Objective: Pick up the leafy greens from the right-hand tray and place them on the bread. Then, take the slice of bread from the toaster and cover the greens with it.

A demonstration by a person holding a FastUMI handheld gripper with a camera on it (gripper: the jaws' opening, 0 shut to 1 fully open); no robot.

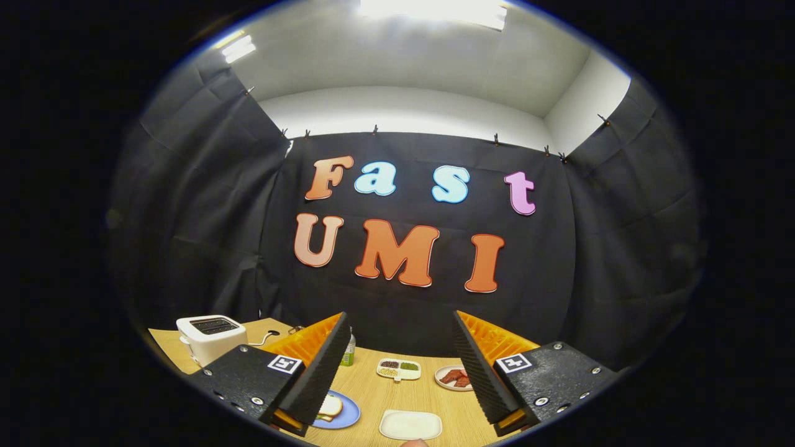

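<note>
The gripper (400, 366) hangs with fingers wide apart, empty, above the table (372, 397). Leafy greens aren't discernible — likely light, floppy, tearable; pinch gently at a bunched middle.

The wooden surface (410, 397) holds a white toaster (210, 335) beyond the left finger of the open claw (397, 366). Between the fingers lie a blue plate (349, 415) with bread (330, 407), a white tray (410, 424), a small dish of seeds (399, 369), and a plate of red food (452, 377).
</note>
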